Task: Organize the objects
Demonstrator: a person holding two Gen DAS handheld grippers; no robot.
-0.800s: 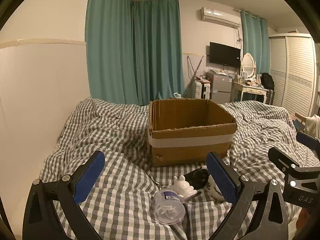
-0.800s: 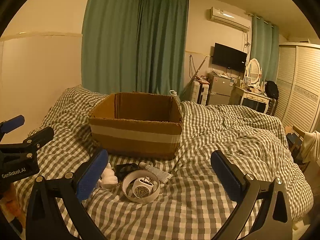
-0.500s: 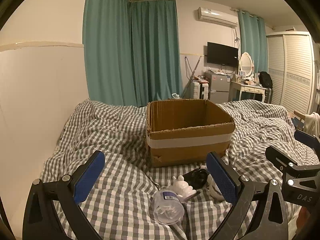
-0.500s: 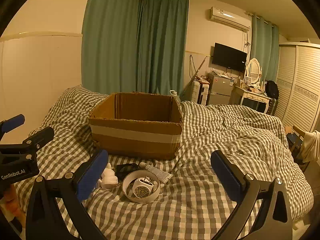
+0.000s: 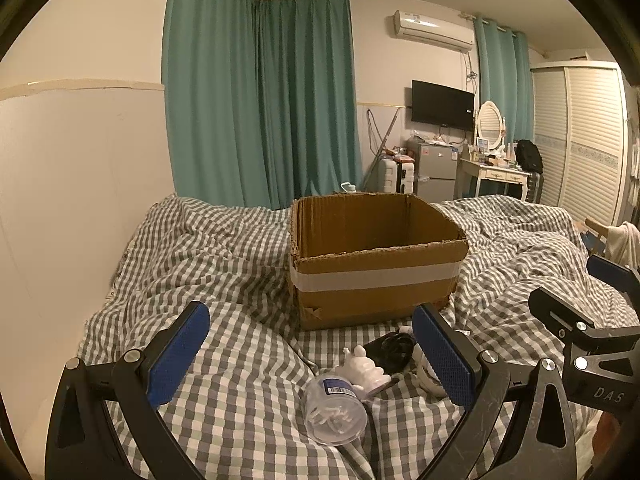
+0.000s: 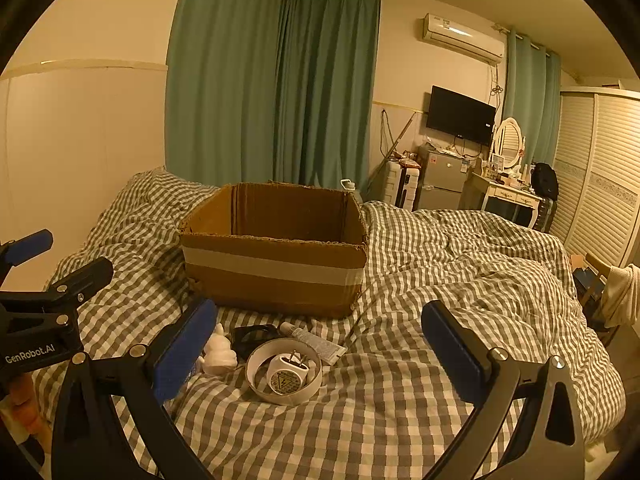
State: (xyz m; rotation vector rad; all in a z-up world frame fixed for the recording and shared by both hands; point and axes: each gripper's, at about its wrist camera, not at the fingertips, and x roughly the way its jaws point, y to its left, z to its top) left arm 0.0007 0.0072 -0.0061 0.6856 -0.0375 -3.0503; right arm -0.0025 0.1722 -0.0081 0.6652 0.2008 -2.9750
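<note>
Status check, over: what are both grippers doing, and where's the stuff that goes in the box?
Left gripper and right gripper open, empty. Items unpacked before cardboard box: plastic jar, white figurine, charger. Nothing blocking.

left tool (image 5: 310, 356) view drifted a touch, so the box (image 5: 376, 260) sits slightly lower in frame | right tool (image 6: 320, 354) basically didn't budge | nothing on the bed got moved

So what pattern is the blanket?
The blanket is grey-and-white checked, seen best in the right wrist view.
</note>
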